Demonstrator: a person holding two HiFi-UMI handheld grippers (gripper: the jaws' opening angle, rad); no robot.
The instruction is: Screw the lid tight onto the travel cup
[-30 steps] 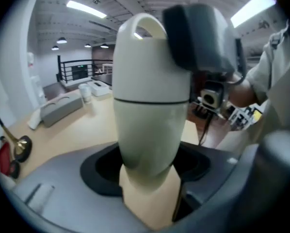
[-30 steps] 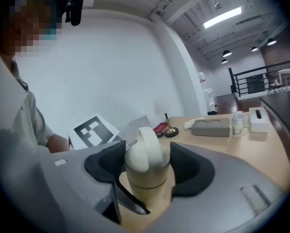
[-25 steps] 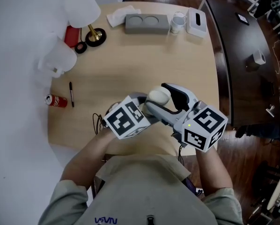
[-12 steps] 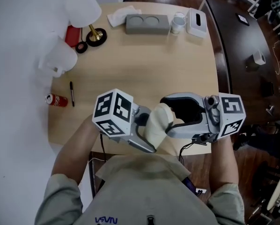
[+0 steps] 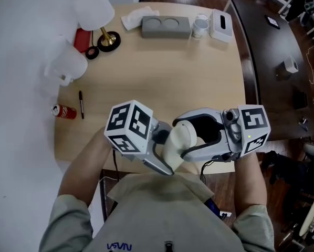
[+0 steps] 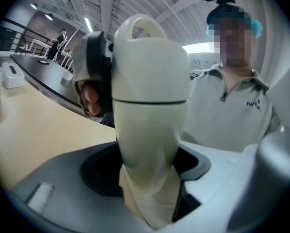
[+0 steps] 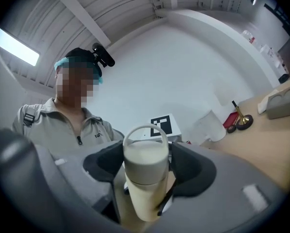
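A cream travel cup (image 5: 179, 139) with its looped lid (image 6: 150, 64) on is held up in front of me, over the table's near edge. My left gripper (image 5: 165, 150) is shut on the cup's lower body (image 6: 150, 144). My right gripper (image 5: 187, 136) comes in from the right with its jaws on either side of the lid (image 7: 145, 160). They stand wide, with thin gaps between the pads and the lid. The cup's base is hidden inside the left jaws.
On the wooden table (image 5: 162, 77) lie a pen (image 5: 80, 105) and a soda can (image 5: 63, 112) at the left. A grey two-hole holder (image 5: 165, 26), a white cup (image 5: 199, 25), a tissue box (image 5: 220, 24) and a brass stand (image 5: 107, 40) stand along the far edge. A dark table (image 5: 267, 51) is at the right.
Both grippers have turned and drawn back toward me with the cup. The right gripper let go of the lid, then slid a little to the left around it.
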